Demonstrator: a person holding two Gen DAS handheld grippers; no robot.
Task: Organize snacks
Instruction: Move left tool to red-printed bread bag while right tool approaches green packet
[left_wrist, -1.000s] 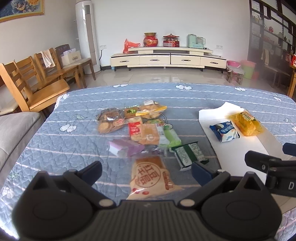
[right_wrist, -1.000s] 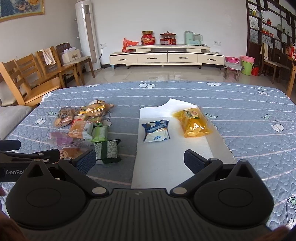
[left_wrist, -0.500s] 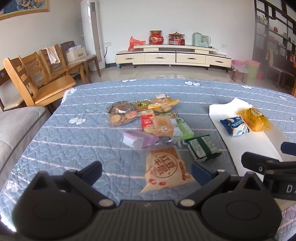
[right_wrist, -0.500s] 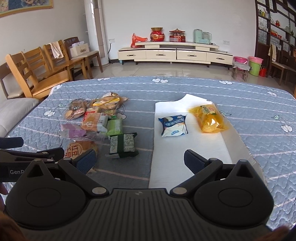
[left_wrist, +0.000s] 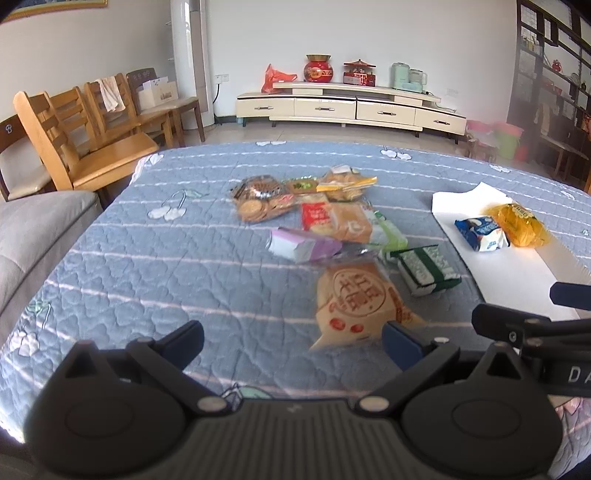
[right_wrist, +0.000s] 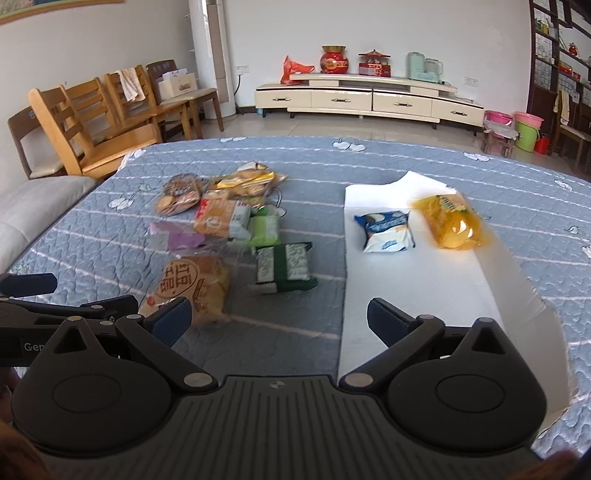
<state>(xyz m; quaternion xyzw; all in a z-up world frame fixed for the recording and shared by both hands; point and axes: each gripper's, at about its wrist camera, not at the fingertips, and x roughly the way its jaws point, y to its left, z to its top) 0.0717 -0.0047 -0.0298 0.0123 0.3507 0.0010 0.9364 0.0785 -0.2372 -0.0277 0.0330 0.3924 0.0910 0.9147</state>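
A heap of snack packs lies on the blue quilted table: a tan bread pack with a red seal (left_wrist: 356, 301) (right_wrist: 192, 286), a green pack (left_wrist: 426, 269) (right_wrist: 284, 267), a purple pack (left_wrist: 303, 247), an orange pack (left_wrist: 338, 221) and a cookie bag (left_wrist: 258, 199). A white tray (right_wrist: 424, 295) holds a blue-white pack (right_wrist: 386, 230) and a yellow pack (right_wrist: 452, 223). My left gripper (left_wrist: 291, 343) is open and empty, just short of the bread pack. My right gripper (right_wrist: 279, 319) is open and empty, over the tray's left edge.
Wooden chairs (left_wrist: 92, 136) stand past the table's left edge, with a grey cushion (left_wrist: 33, 229) beside it. A cream TV cabinet (left_wrist: 347, 107) stands against the far wall. The right gripper's body (left_wrist: 535, 328) shows at the right of the left wrist view.
Both grippers have shifted left and slightly back, so the snacks and tray now sit further right in each view. Both grippers stay open. No snack has moved.
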